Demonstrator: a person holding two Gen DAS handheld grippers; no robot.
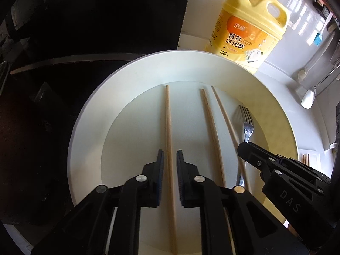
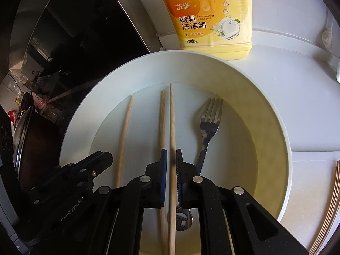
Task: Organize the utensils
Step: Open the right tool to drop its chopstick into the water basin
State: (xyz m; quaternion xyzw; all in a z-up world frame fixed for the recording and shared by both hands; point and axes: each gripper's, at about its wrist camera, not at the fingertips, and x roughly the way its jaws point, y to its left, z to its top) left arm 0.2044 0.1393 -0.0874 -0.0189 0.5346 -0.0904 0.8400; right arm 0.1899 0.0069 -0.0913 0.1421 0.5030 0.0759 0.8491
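Left gripper (image 1: 170,159) jaws apart, straddling a chopstick (image 1: 169,127) untouched | right gripper (image 2: 170,159) jaws nearly together around another chopstick (image 2: 172,116), grip unclear | both low in frame over white plate (image 1: 148,68) with fork (image 2: 209,119) | yellow detergent bottle (image 1: 244,31) on white counter (image 2: 286,74), top | dark stovetop (image 1: 63,21), upper left.

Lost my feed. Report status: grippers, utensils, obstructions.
Left gripper open, straddling one chopstick. Right gripper shut on another chopstick. Fork on plate. Nothing obstructing.

Wooden chopsticks (image 2: 172,127), shiny metal fork (image 2: 209,123)
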